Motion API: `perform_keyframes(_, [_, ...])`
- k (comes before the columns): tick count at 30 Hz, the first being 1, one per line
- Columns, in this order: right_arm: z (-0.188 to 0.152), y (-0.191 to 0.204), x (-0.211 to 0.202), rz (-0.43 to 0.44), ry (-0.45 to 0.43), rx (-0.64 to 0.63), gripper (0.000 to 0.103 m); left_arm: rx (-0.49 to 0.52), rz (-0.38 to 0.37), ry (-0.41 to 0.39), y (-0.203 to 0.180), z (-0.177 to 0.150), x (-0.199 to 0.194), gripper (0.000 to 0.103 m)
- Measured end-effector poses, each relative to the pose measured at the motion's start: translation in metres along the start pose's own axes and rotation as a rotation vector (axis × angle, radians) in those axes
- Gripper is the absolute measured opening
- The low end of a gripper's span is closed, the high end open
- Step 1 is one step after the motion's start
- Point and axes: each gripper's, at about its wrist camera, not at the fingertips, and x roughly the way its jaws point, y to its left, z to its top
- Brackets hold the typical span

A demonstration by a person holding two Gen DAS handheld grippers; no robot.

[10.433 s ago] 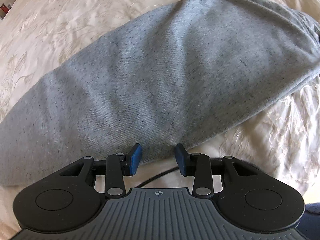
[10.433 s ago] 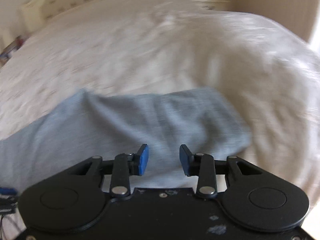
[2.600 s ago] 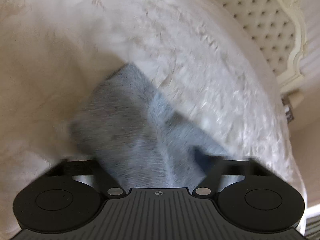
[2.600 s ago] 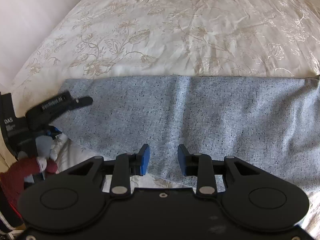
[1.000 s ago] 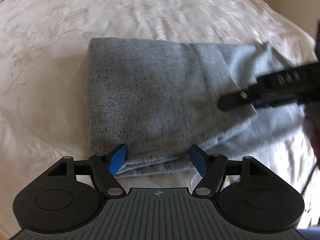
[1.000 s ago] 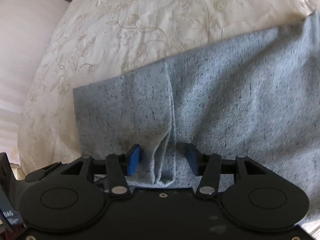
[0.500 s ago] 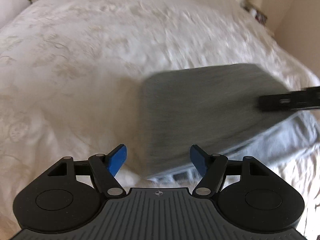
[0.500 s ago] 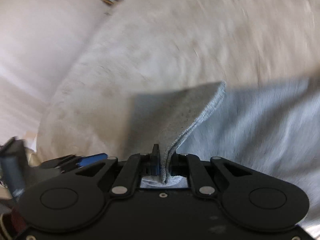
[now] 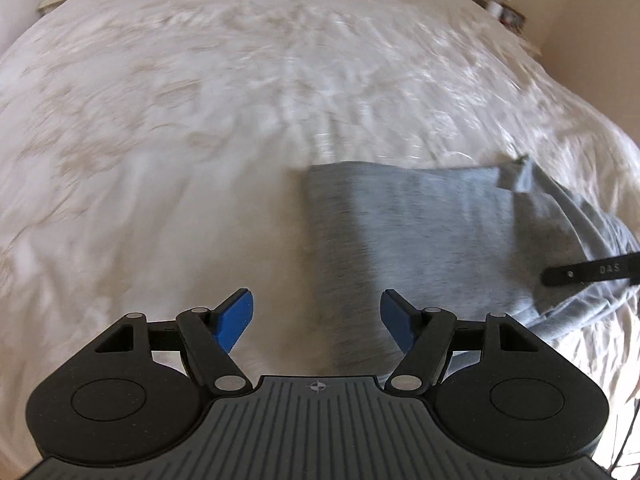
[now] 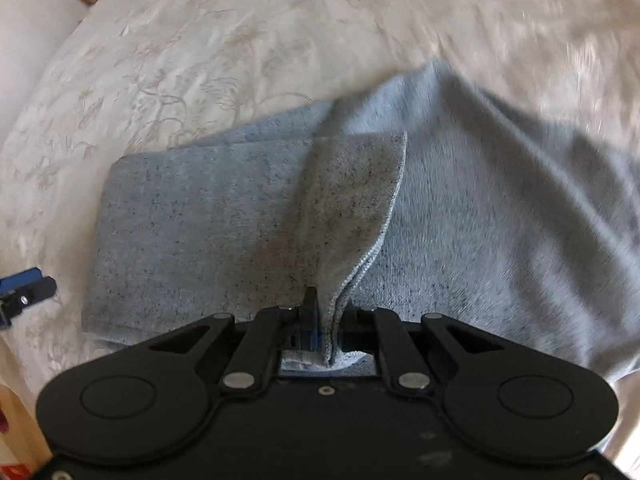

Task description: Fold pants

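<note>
The pants (image 10: 460, 208), grey w/ dark specks, lie on a bed (image 10: 180, 60) covered w/ a cream sheet that has a pale flower pattern. In the right wrist view they are folded into a thick block: the left end is a straight folded edge, the rest spreads to the right, partly in shadow and blurred.

The right gripper (image 10: 326, 320) has its jaws pressed together on a hemmed edge of the pants. The cloth goes in between the pads, and a flap stands up from them, lifted above the layers under it; the stitched hem runs along the right side of the flap. A small bit of fabric pokes out behind the jaws, near the gripper body.

The left gripper (image 9: 316, 314) has its jaws wide apart, approx. half way, w/ nothing between the blue pads (image 9: 236, 316). It hangs above the sheet, beside the left edge of the pants (image 9: 440, 232); the right pad is over the near corner of the cloth, but I cannot tell if it touches. In this view the pants sit right of centre, and a black finger of the right gripper (image 9: 592, 270) comes in from the right edge over them.

At the left edge of the right wrist view a part of the left gripper (image 10: 24, 286) shows, blue and black, near the pants but apart from them.
</note>
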Motion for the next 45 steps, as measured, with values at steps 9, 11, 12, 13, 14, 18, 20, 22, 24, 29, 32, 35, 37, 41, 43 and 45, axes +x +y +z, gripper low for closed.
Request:
perform_keyframes(9, [0.002,-0.010,-0.020,0.025,-0.086,-0.070,0.010,0.066,0.093,0.167,-0.034,-0.011,0.067,0.075])
perform_keyframes(11, [0.000,-0.026,-0.007,-0.007,-0.040,-0.058,0.020,0.011,0.089,0.163,-0.027,-0.018,0.068,0.080])
perform_keyframes(12, [-0.001,-0.030,-0.003,-0.025,-0.024,-0.057,0.026,-0.004,0.089,0.166,-0.026,-0.018,0.065,0.080])
perform_keyframes(13, [-0.001,-0.033,-0.005,-0.035,-0.026,-0.056,0.026,-0.011,0.093,0.166,-0.025,-0.017,0.061,0.079])
perform_keyframes(14, [0.000,-0.035,-0.009,-0.046,-0.037,-0.055,0.026,-0.004,0.106,0.151,-0.027,-0.016,0.054,0.079])
perform_keyframes(18, [0.010,-0.036,-0.037,-0.053,-0.149,-0.077,0.031,0.062,0.142,0.060,-0.039,-0.007,0.027,0.079])
perform_keyframes(20, [0.017,-0.037,-0.045,0.003,-0.194,-0.096,0.031,0.068,0.130,0.025,-0.047,0.004,0.023,0.079])
perform_keyframes(22, [0.026,-0.034,-0.044,0.046,-0.207,-0.121,0.027,0.067,0.114,0.014,-0.057,0.016,0.029,0.079])
perform_keyframes(24, [0.037,-0.026,-0.034,0.074,-0.194,-0.154,0.019,0.071,0.094,0.013,-0.067,0.028,0.040,0.079])
perform_keyframes(29, [0.066,-0.011,-0.009,0.118,-0.173,-0.212,0.017,0.088,0.092,0.034,-0.086,0.047,0.077,0.079])
perform_keyframes(32, [0.086,-0.010,0.016,0.112,-0.133,-0.222,0.017,0.048,0.153,0.064,-0.073,0.046,0.095,0.079])
perform_keyframes(35, [0.100,-0.013,0.037,0.081,-0.108,-0.231,0.016,-0.001,0.175,0.078,-0.055,0.044,0.103,0.082])
perform_keyframes(37, [0.109,-0.017,0.051,0.061,-0.098,-0.230,0.016,-0.003,0.172,0.076,-0.051,0.044,0.102,0.083])
perform_keyframes(41, [0.126,-0.026,0.075,0.036,-0.107,-0.232,0.010,0.007,0.193,0.079,-0.055,0.043,0.100,0.084])
perform_keyframes(43, [0.131,-0.030,0.076,0.049,-0.113,-0.226,0.010,0.007,0.205,0.085,-0.058,0.046,0.097,0.083])
perform_keyframes(45, [0.132,-0.035,0.070,0.057,-0.127,-0.222,0.011,0.035,0.205,0.061,-0.067,0.053,0.090,0.083])
